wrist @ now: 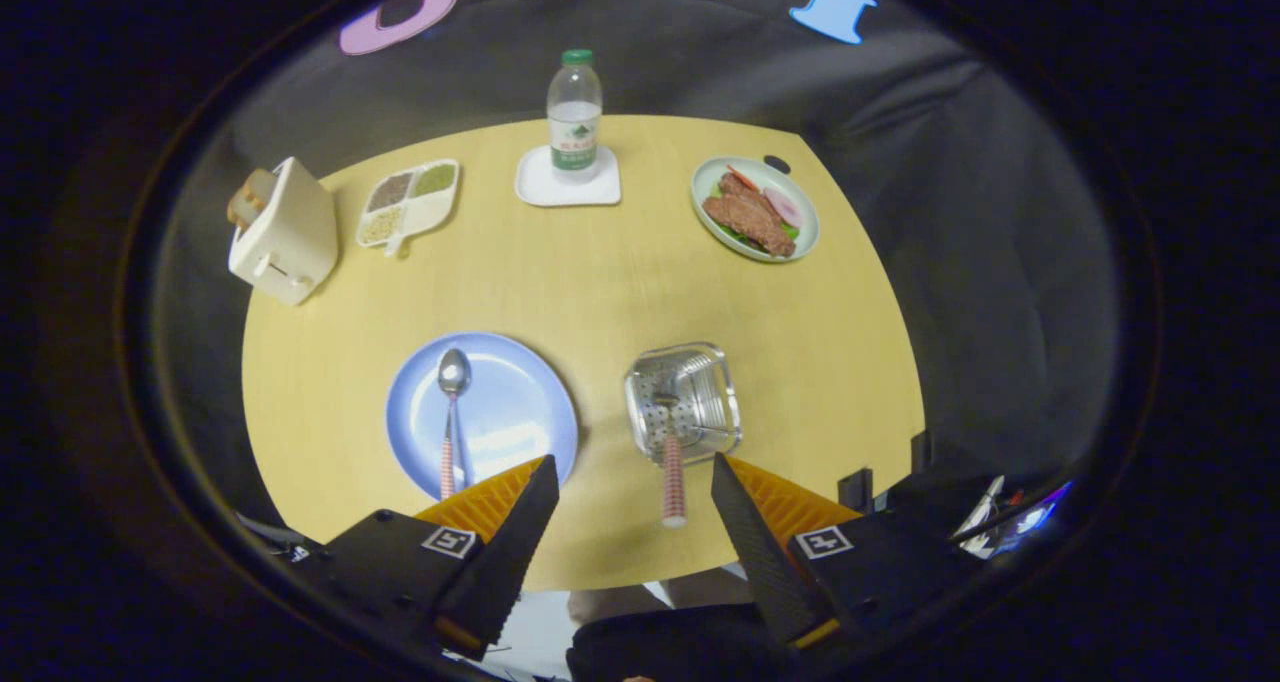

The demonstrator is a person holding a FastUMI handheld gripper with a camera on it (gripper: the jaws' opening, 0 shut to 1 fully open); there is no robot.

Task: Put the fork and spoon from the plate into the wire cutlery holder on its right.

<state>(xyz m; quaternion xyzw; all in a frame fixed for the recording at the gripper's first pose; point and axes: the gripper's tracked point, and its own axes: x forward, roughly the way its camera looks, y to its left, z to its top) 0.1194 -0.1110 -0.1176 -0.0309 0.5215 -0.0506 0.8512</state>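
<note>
Fork: stood handle-up in wire cutlery holder, already delivered. Spoon: left on blue plate, at holder's nine o'clock. Gripper: held wide open, empty, above the counter.

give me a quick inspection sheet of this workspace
surface: yellow table, bare in the middle
job's things: spoon lies on the blue plate; fork stands in the wire cutlery holder, handle sticking out
clutter: toaster, divided tray, water bottle on a white coaster, food plate
grippers: hand-held gripper open, holding nothing, fork handle between its fingers
cables: nothing seen
surroundings: black cloth wall
</note>
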